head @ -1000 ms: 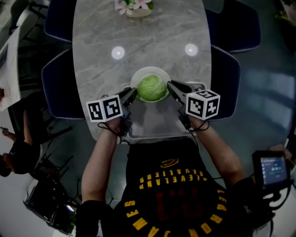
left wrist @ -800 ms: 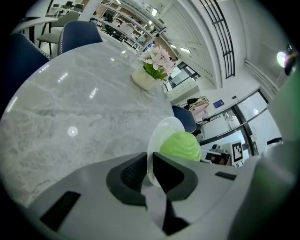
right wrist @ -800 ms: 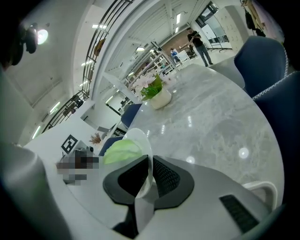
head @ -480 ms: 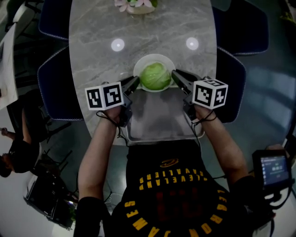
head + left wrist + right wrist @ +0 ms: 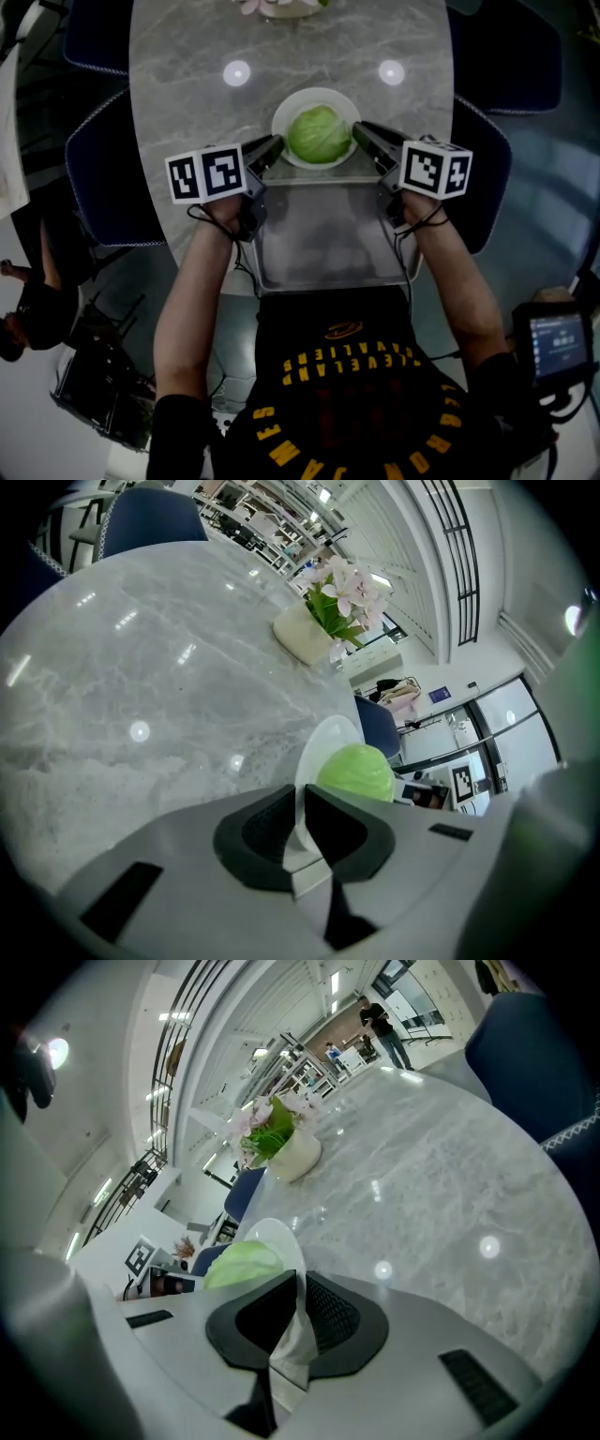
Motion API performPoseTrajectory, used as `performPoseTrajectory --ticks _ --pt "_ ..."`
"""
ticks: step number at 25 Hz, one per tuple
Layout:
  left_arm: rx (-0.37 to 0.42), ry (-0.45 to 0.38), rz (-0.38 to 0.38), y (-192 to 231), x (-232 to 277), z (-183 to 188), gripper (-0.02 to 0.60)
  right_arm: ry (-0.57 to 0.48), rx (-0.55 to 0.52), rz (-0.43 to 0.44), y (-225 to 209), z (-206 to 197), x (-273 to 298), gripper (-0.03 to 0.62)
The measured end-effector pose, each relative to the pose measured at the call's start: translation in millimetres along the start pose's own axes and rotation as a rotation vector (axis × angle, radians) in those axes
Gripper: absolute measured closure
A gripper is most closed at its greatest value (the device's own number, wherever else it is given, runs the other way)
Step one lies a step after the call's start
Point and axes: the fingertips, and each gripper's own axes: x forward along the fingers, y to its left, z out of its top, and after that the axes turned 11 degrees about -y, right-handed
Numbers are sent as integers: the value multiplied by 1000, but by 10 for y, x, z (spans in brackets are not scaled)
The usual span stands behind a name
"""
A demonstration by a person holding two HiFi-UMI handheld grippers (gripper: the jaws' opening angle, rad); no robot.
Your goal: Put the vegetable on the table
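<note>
We grip the bowl [image 5: 316, 94] by opposite rims, left gripper [image 5: 274, 142] and right gripper [image 5: 361, 128] both clamped, the cabbage [image 5: 319, 134] midway between them, over the worktop [image 5: 187, 56] just past the tray [image 5: 328, 234].

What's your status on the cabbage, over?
Status: left tool shut on white plate, right tool likewise. Whole cabbage on it, over table beyond tray. Only flower pot ahead, far end.

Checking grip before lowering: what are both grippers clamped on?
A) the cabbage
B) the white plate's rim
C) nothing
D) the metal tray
B: the left gripper and right gripper each show jaws pinched on the rim of the white plate, with the cabbage sitting on it.
</note>
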Motion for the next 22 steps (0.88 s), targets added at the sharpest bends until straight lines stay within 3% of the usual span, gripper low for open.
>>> performPoseTrajectory --ticks 14,22 --pt "-13 25 1 33 50 -64 546 25 47 -18 -69 -67 -3 554" --pt "-73 4 -15 35 48 -75 546 11 55 -18 -42 -46 -15 554"
